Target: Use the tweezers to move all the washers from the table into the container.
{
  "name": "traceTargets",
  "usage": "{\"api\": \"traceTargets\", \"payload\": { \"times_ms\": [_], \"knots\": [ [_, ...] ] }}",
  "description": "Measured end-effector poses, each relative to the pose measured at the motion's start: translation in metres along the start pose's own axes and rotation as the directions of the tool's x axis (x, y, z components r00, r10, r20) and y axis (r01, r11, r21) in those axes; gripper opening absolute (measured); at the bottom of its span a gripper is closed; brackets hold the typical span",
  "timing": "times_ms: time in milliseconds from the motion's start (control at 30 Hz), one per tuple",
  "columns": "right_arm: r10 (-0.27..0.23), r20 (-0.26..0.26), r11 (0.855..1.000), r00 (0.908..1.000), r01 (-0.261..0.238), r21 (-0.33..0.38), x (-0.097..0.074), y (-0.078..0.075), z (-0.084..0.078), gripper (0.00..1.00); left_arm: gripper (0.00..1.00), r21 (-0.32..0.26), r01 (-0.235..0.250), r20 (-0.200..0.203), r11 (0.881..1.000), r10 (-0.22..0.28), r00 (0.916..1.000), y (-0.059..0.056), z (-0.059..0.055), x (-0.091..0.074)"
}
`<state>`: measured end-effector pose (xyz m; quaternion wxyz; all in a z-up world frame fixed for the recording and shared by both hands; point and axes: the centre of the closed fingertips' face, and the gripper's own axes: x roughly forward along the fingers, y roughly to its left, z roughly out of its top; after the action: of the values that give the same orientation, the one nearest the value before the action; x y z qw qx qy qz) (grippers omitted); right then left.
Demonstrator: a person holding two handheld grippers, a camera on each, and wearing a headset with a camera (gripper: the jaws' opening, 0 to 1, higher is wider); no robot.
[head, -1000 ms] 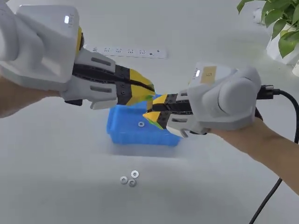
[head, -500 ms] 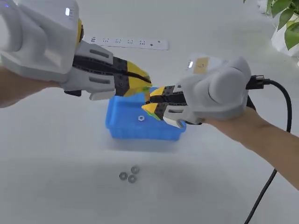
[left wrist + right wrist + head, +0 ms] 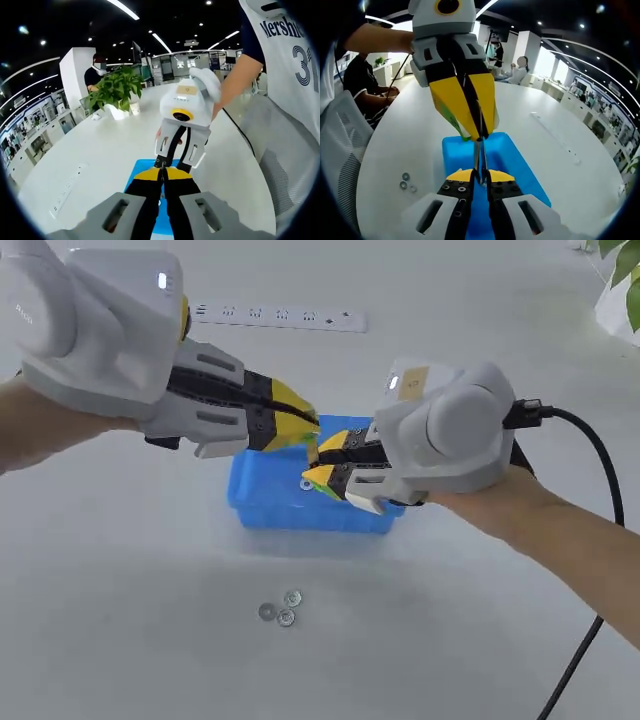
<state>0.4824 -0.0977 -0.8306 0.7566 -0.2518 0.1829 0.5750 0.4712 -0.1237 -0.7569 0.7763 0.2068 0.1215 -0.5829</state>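
Right gripper view shows thin metal tweezers (image 3: 478,156) running from the right gripper (image 3: 480,176) to the left gripper (image 3: 480,134). Both pairs of jaws are pressed together on the tweezers, one at each end, above the blue container (image 3: 512,165). It looks like a handover or a correction of the hold, but I cannot tell which.

Three washers (image 3: 281,608) lie flat in a small group on the white table (image 3: 120,620), near the person and just in front of the container. One more washer (image 3: 305,484) seems to lie inside the container.

I judge the washers to be light, hard and stiff, so they will not bend or break. They are thin, smooth and flat on the surface, so they may slip or jump away. A good hold would be across the ring, with one tip through the hole and one on the outer edge. It is best to start with a washer at the outside of the group.
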Motion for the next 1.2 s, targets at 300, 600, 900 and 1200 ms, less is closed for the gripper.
{"api": "traceTargets", "payload": {
  "times_ms": [300,600,900,1200],
  "knots": [
    [0.014,-0.020,0.999,0.9997,-0.013,0.032,0.007,-0.002,-0.009,0.12,0.06,-0.018,0.004,-0.020,1.000,-0.004,0.9998,0.004,-0.010,0.007],
    [0.018,-0.032,0.998,0.9993,-0.016,0.064,0.011,-0.003,-0.013,0.12,0.06,-0.034,0.003,-0.034,0.999,-0.004,0.9994,0.008,-0.016,0.010],
    [0.013,-0.035,0.998,0.9993,-0.010,0.069,0.011,-0.004,-0.014,0.13,0.06,-0.032,0.007,-0.039,0.999,-0.008,0.9992,0.007,-0.015,0.012],
    [0.002,-0.022,0.998,0.9997,0.000,0.060,0.005,-0.003,-0.006,0.13,0.06,-0.008,0.012,-0.039,1.000,-0.013,0.9991,0.001,-0.005,0.008]
  ]
}}
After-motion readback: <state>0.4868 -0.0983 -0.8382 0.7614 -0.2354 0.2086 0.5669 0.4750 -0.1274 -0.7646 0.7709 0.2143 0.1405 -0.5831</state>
